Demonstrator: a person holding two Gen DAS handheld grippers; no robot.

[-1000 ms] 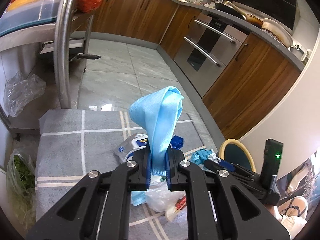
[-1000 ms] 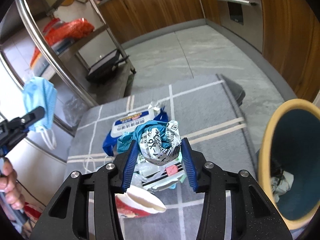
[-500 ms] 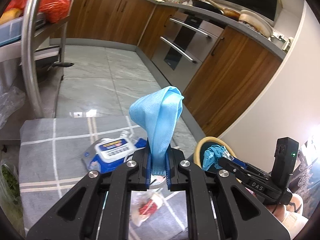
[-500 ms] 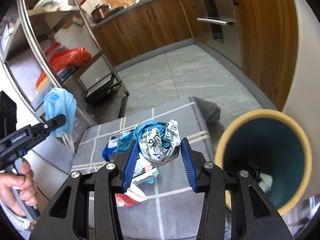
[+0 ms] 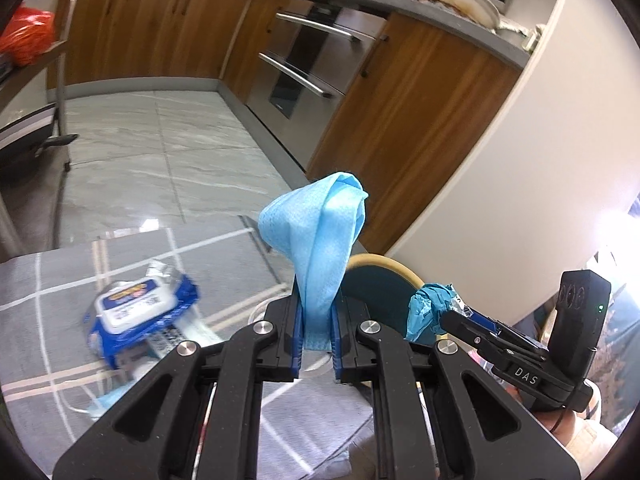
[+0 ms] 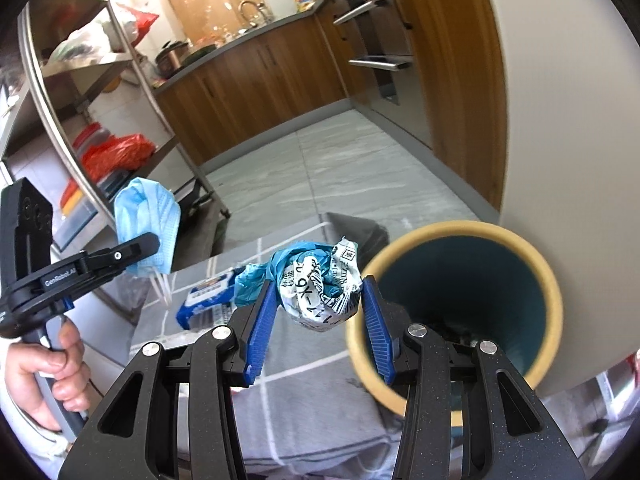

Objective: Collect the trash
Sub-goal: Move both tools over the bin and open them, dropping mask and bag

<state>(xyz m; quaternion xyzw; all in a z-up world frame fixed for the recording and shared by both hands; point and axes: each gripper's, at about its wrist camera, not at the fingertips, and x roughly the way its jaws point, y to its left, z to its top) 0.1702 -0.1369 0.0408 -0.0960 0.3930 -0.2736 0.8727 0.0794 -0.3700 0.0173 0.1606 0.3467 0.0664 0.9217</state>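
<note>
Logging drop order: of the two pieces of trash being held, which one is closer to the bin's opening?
The crumpled printed wrapper in the right hand-held gripper, right beside the yellow-rimmed bin. The blue face mask in the left hand-held gripper is farther away.

soft blue cloth mask [image 5: 320, 240], crinkled printed paper wad [image 6: 320, 296], glossy tile floor [image 5: 160, 152], wood cabinets [image 5: 400, 100].

The face mask [image 5: 316, 236] stands up between the left gripper's [image 5: 315, 342] fingers, above the mat [image 5: 224, 264]. To its left the wipes pack [image 5: 136, 312] lies on the mat. To its right the bin [image 6: 460, 292] stands at the mat's edge, with the crumpled wrapper [image 6: 320, 292] in the right gripper [image 6: 318, 320] just left of its rim. Cabinets [image 5: 160, 28] run along the far side.
</note>
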